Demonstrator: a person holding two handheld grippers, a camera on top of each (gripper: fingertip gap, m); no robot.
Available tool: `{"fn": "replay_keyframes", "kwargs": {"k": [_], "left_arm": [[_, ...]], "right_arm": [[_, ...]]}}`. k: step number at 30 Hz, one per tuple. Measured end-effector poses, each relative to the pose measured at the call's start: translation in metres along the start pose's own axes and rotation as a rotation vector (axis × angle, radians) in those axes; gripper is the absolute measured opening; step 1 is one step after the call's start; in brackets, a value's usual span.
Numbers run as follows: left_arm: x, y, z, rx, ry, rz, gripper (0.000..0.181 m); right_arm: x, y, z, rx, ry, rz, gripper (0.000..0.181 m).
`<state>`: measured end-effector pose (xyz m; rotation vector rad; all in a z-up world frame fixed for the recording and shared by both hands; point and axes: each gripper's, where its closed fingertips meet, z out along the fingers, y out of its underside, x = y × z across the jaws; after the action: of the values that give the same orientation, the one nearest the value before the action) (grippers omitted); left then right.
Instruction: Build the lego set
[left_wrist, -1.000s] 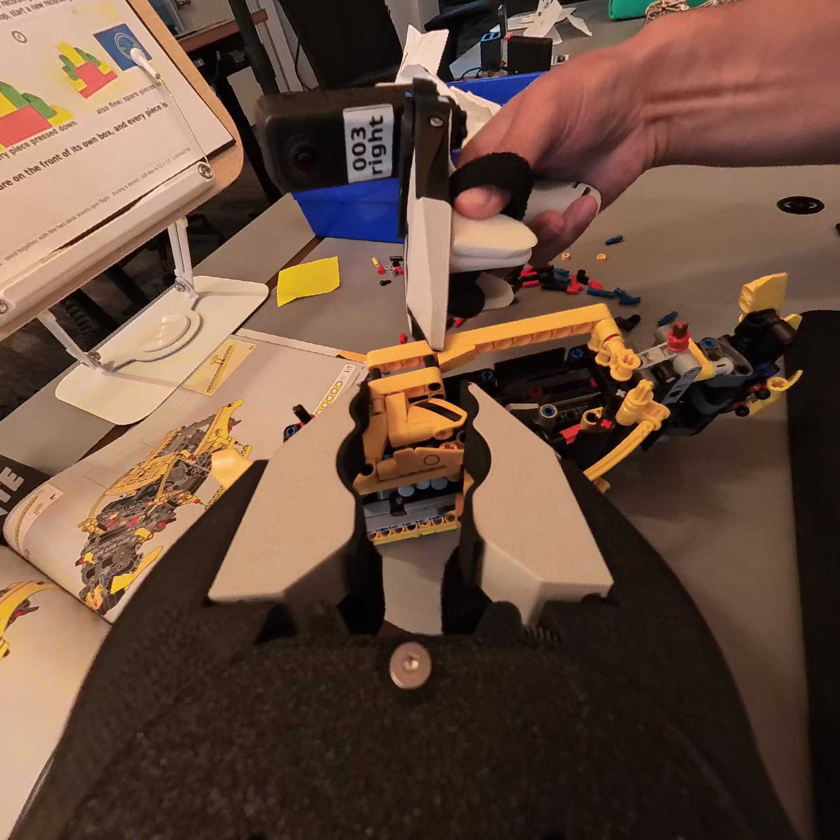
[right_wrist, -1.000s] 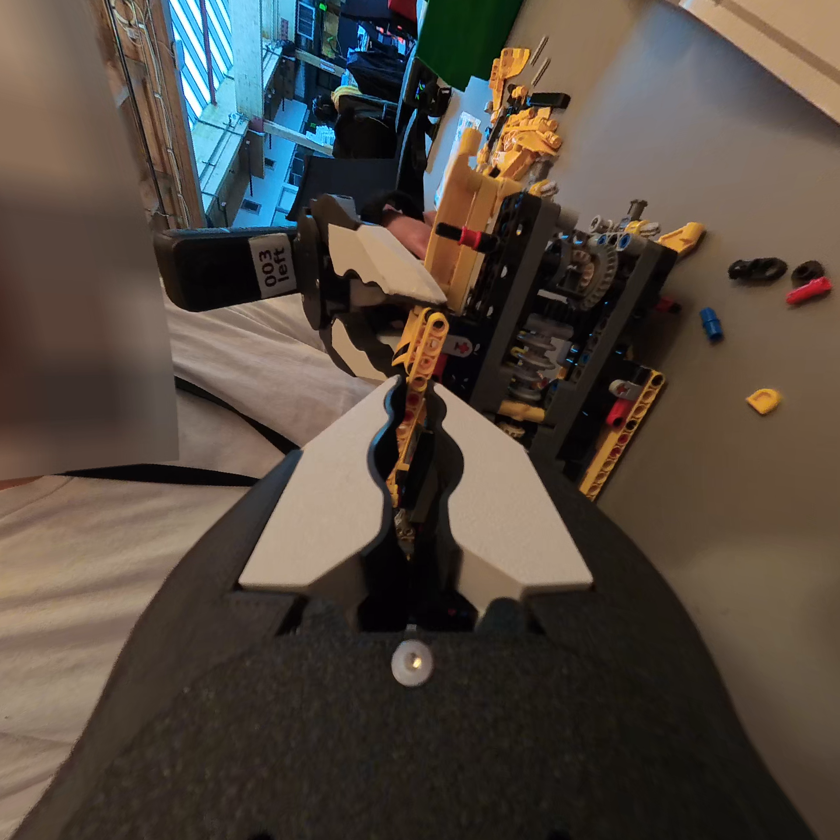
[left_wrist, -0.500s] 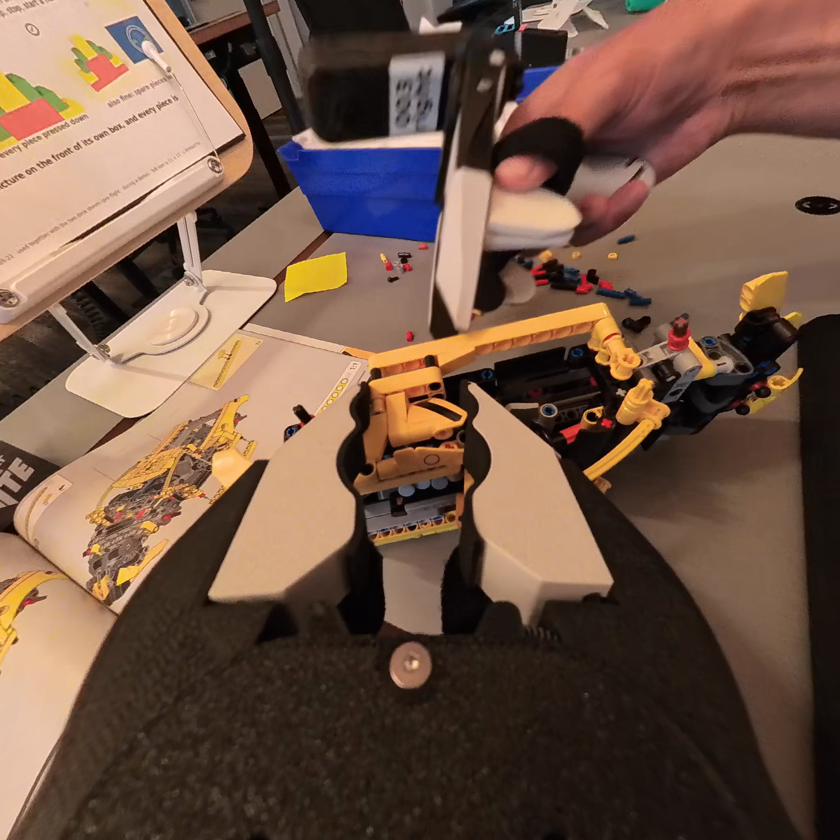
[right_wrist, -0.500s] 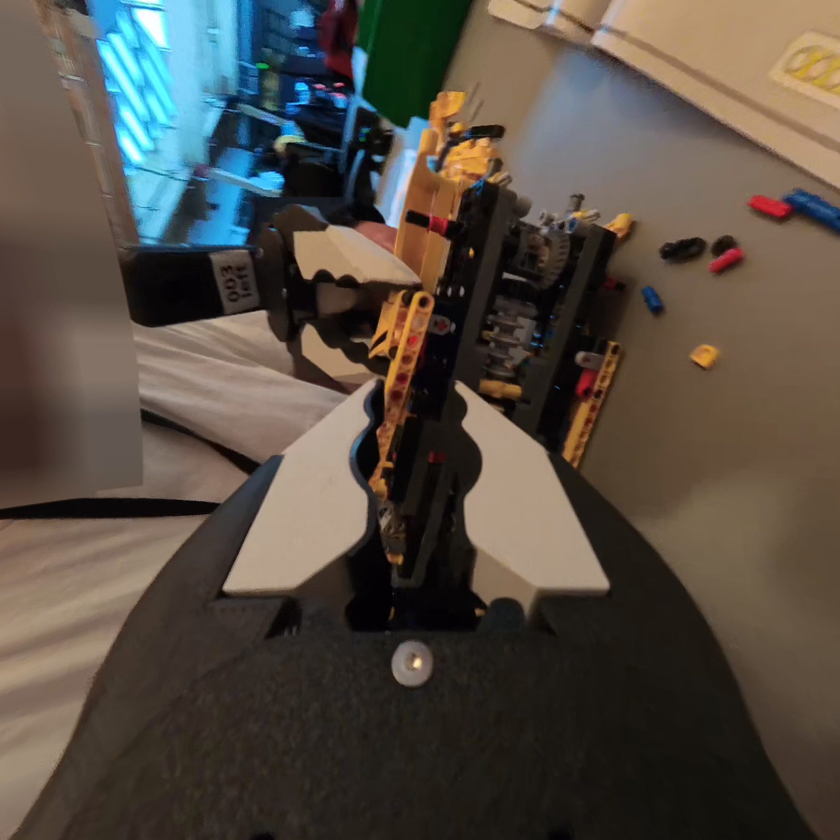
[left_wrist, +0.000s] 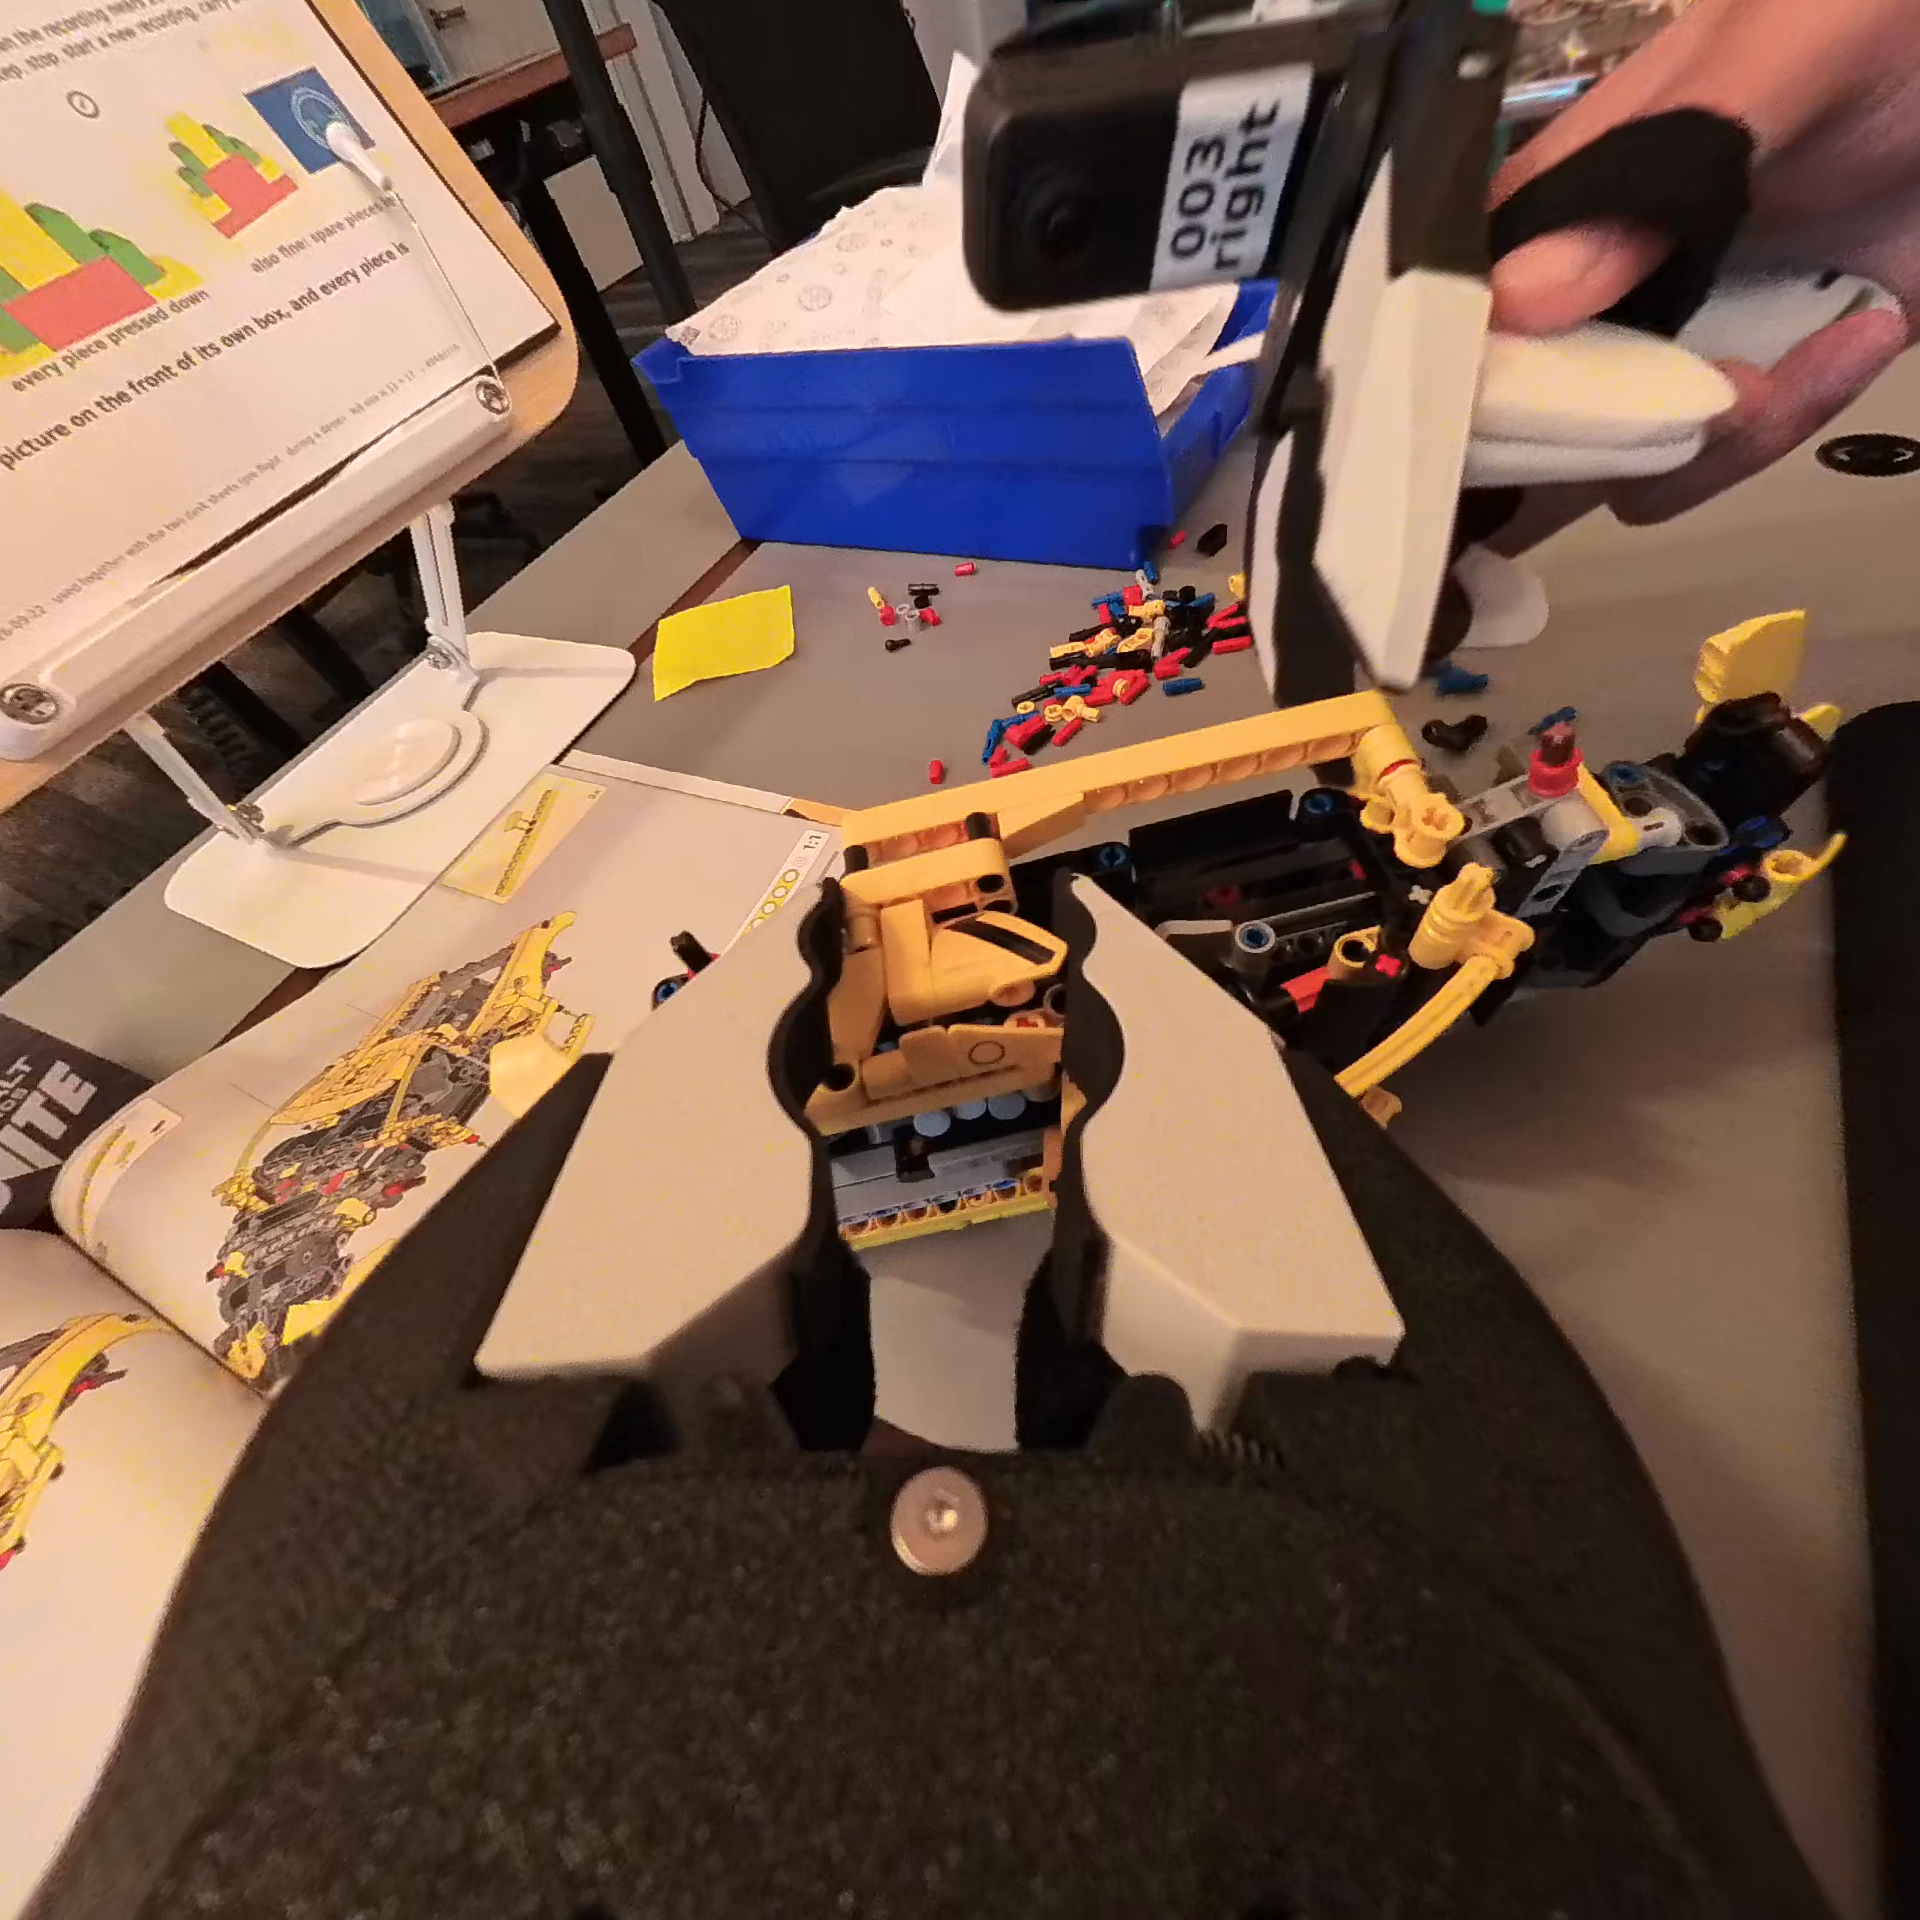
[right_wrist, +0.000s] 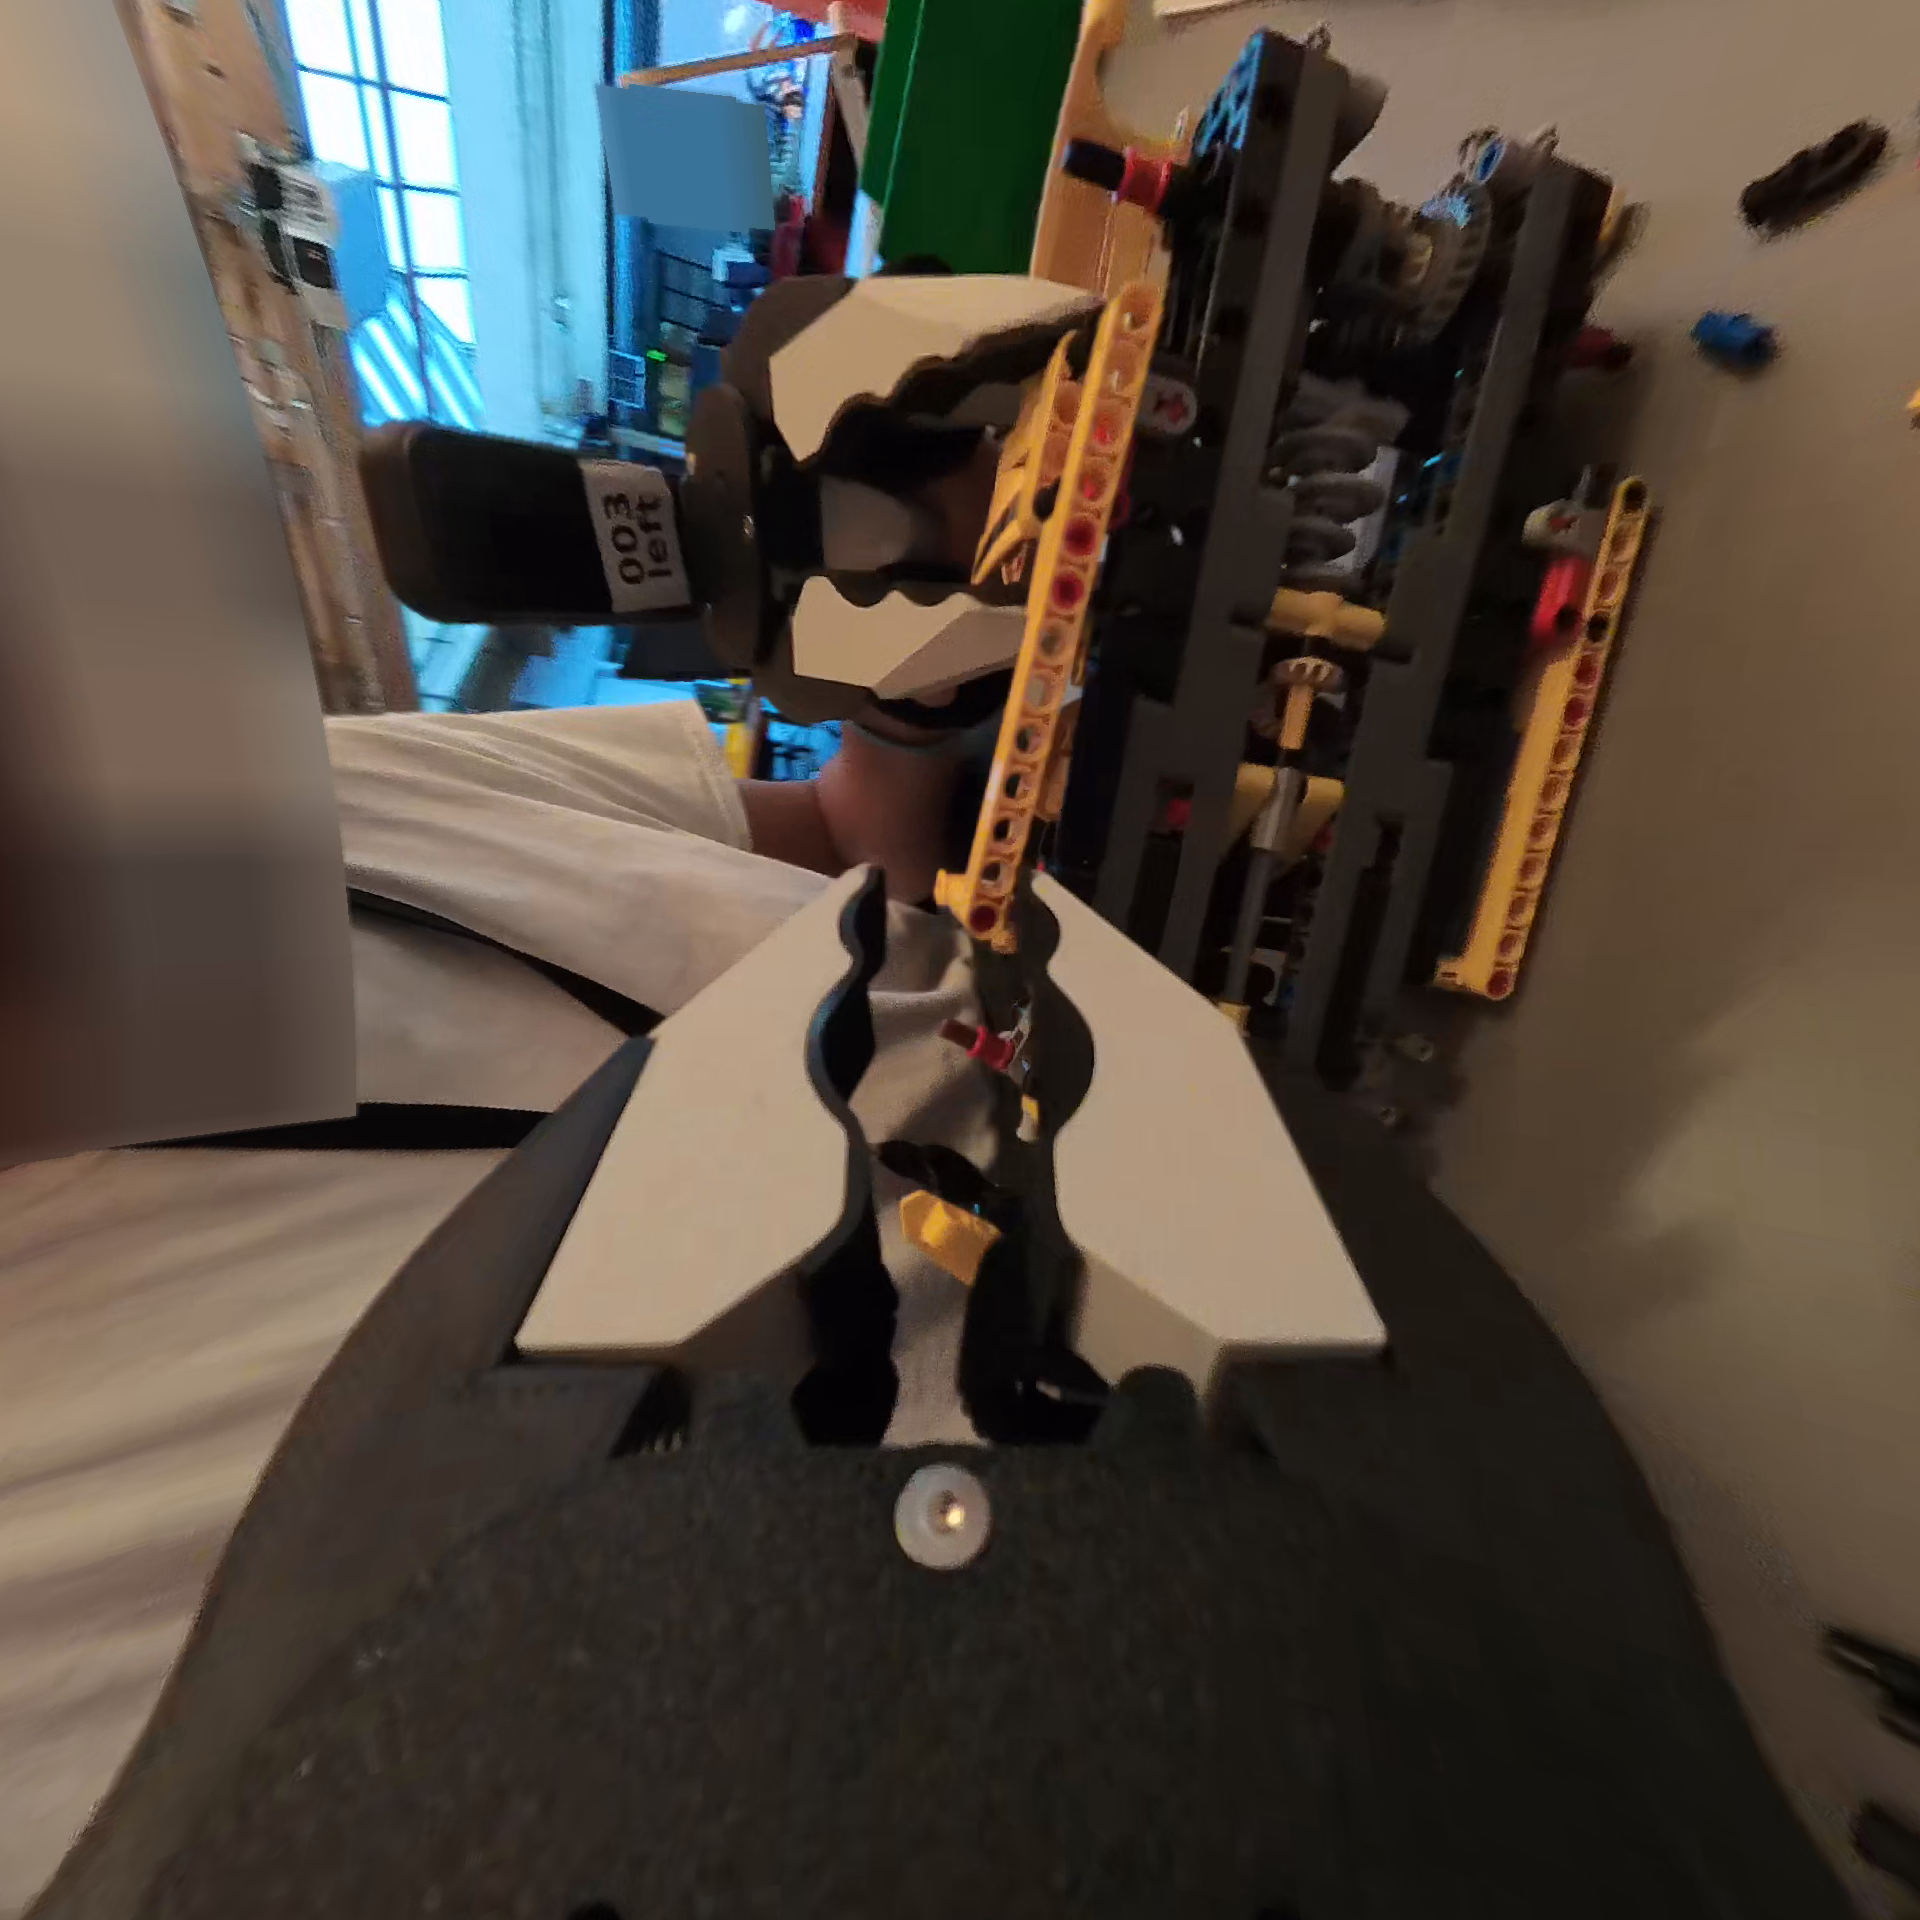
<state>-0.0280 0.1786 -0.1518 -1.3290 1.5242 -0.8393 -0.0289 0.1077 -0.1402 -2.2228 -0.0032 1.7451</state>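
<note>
The yellow and black lego model lies on the grey table. My left gripper is shut on its yellow end block. A long yellow beam runs along the model's far side. My right gripper hangs just above the beam's right part, held by a hand. In the right wrist view my right gripper is open and empty, with the yellow beam's end just past its tips. The left gripper clamps the model beyond it.
An open instruction booklet lies left of the model. A blue bin with paper stands at the back. Loose small pieces and a yellow note lie before it. A sheet holder's white base stands at the left.
My right gripper has let go of the yellow beam, opened, and risen up and to the right. My left gripper still holds the model in the same place.
</note>
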Motion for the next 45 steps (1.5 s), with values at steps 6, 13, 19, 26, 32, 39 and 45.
{"fn": "replay_keyframes", "kwargs": {"k": [6,13,19,26,32,39,45], "left_arm": [[0.001,0.000,-0.001,-0.021,0.004,0.014,0.043],[0.017,-0.033,-0.049,0.085,-0.033,-0.049,0.051],[0.066,-0.023,-0.023,0.058,0.060,-0.107,0.035],[0.072,-0.019,-0.015,0.081,0.056,-0.129,0.013],[0.078,-0.020,-0.015,0.091,0.079,-0.061,0.007],[0.081,-0.021,-0.014,0.093,0.102,-0.086,0.007],[0.082,-0.021,-0.015,0.101,0.110,-0.096,0.007]], "right_arm": [[0.006,0.001,0.000,-0.047,-0.107,0.100,0.006],[0.005,-0.002,0.005,0.007,-0.163,0.171,0.006],[0.002,-0.002,0.016,0.124,-0.194,0.211,0.006],[0.000,0.000,0.019,0.157,-0.221,0.210,0.006],[-0.001,0.004,0.018,0.109,-0.228,0.190,0.006],[-0.001,0.007,0.016,0.032,-0.209,0.151,0.006],[-0.002,0.011,0.008,0.023,-0.169,0.098,0.014]]}}
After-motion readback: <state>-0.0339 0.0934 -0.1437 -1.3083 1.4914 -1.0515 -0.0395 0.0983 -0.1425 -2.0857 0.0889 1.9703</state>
